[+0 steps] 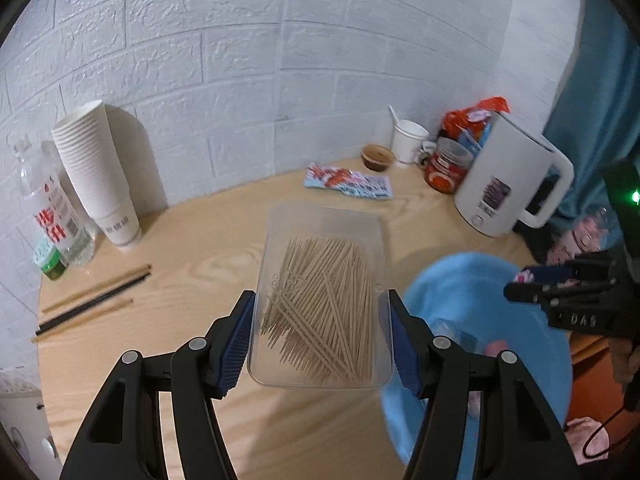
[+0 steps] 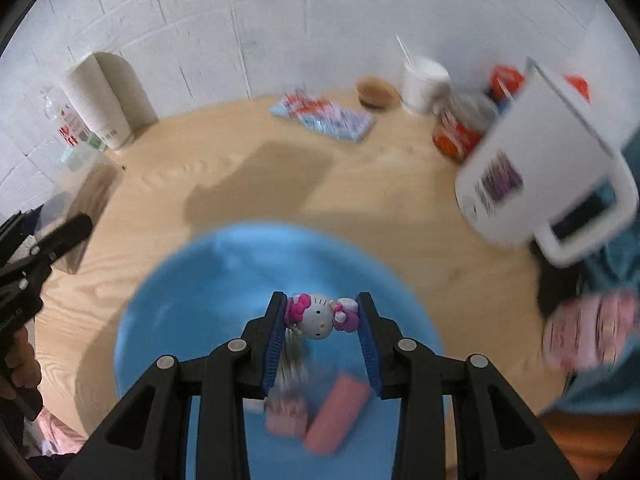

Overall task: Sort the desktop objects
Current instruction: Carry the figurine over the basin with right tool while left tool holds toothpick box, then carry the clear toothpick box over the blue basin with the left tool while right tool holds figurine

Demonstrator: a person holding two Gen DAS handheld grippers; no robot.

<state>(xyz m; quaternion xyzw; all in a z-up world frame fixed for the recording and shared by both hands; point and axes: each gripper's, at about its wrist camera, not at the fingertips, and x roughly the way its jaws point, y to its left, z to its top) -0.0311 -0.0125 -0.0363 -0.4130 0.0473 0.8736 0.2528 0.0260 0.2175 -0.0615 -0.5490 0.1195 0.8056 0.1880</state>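
Note:
My left gripper (image 1: 322, 334) is shut on a clear plastic box of toothpicks (image 1: 322, 300) and holds it above the wooden table (image 1: 192, 248), just left of a blue basin (image 1: 472, 304). My right gripper (image 2: 322, 320) is shut on a small Hello Kitty figure (image 2: 318, 316) and holds it over the blue basin (image 2: 224, 280). Pink blurred items (image 2: 336, 412) lie inside the basin. The right gripper also shows at the right edge of the left wrist view (image 1: 560, 284). The right wrist view is blurred by motion.
A stack of paper cups (image 1: 96, 172), a water bottle (image 1: 52, 208) and chopsticks (image 1: 96, 300) are at the left. A snack packet (image 1: 348, 182), sauce cup (image 1: 378, 157), paper cup (image 1: 408, 142), red jar (image 1: 446, 164) and white kettle (image 1: 508, 176) line the back right.

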